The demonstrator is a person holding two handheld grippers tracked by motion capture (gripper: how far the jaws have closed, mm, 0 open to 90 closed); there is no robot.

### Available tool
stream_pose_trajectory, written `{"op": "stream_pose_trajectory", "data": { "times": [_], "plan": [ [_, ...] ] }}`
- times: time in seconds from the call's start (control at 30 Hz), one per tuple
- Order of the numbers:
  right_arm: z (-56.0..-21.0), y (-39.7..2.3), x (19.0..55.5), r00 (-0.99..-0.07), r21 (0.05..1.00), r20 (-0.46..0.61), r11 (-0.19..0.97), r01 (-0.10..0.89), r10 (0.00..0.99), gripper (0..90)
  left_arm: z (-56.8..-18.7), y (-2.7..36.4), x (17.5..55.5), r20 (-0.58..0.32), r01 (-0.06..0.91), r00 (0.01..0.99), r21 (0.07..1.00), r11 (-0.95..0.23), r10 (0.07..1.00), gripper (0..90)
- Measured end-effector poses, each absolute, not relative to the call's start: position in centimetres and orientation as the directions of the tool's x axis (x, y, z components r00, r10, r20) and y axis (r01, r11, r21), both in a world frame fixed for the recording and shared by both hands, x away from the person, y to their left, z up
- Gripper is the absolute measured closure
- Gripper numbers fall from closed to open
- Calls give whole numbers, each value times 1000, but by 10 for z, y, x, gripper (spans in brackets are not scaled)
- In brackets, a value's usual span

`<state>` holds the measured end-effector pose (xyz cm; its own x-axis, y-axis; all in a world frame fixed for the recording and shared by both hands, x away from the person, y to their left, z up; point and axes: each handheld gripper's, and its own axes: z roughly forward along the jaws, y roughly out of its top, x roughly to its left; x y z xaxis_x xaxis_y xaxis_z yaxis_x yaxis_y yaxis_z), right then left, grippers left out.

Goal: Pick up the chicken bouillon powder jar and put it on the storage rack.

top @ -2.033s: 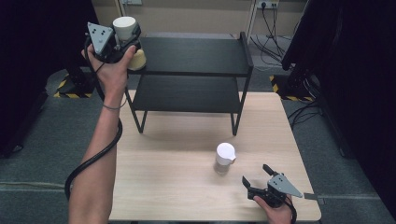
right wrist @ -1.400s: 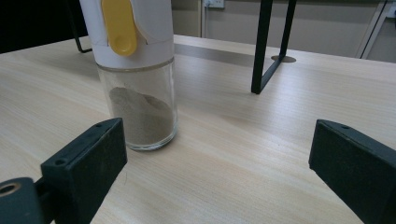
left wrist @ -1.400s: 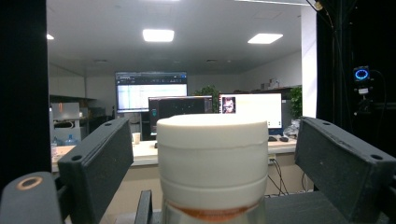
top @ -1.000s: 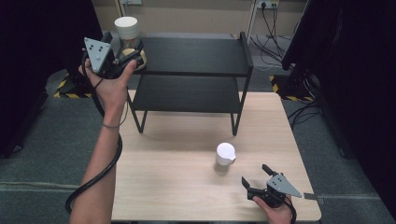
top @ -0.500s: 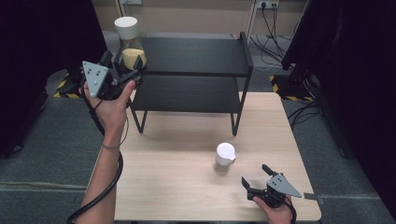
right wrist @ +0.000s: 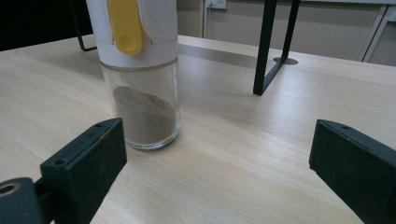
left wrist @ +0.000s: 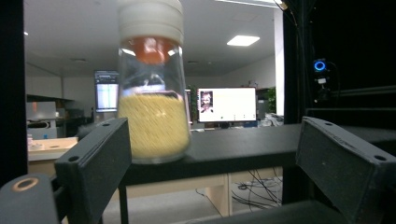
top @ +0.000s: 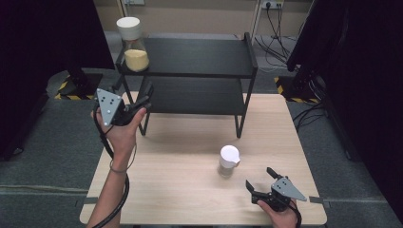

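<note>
A glass jar of yellow grains (top: 133,45) with a white lid stands on the top shelf of the black rack (top: 199,52), at its left end. The same jar of yellow grains (left wrist: 152,93) rises just beyond my left gripper (left wrist: 208,154), whose jaws stand wide apart with nothing between them. In the high view my left gripper (top: 138,104) hovers below and in front of that shelf corner. A small glass shaker (top: 229,161) with a white cap holds grey-brown powder on the wooden table (top: 166,190). My right gripper (top: 259,183) rests open near the front edge, right of the shaker (right wrist: 140,79).
The rack's lower shelf (top: 195,97) is bare and its legs (right wrist: 264,46) stand on the table's far half. Dark curtains flank both sides. Cables (top: 280,19) lie on the floor behind the rack. A grey floor surrounds the table.
My left gripper let go of the grain jar, which now stands alone on the top shelf, and drew back down and toward the table. The right gripper stayed still.
</note>
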<state>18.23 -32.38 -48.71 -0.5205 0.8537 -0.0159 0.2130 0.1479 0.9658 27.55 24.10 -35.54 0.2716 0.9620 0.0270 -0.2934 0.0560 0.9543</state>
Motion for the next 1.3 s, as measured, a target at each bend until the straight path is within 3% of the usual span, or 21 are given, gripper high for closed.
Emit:
{"op": "stream_pose_trajectory", "data": {
  "times": [0.63, 1.3],
  "plan": [
    [-486, -323, 183, -520, 965, -16, 150, 217, 854, 42, -435, 232, 250, 21, -212, 311, 976, 48, 950, 98],
    [-486, -323, 183, -521, 964, -20, 155, 217, 854, 42, -507, 261, 231, -66, 15, 364, 998, 65, 929, 87]
  ]
}}
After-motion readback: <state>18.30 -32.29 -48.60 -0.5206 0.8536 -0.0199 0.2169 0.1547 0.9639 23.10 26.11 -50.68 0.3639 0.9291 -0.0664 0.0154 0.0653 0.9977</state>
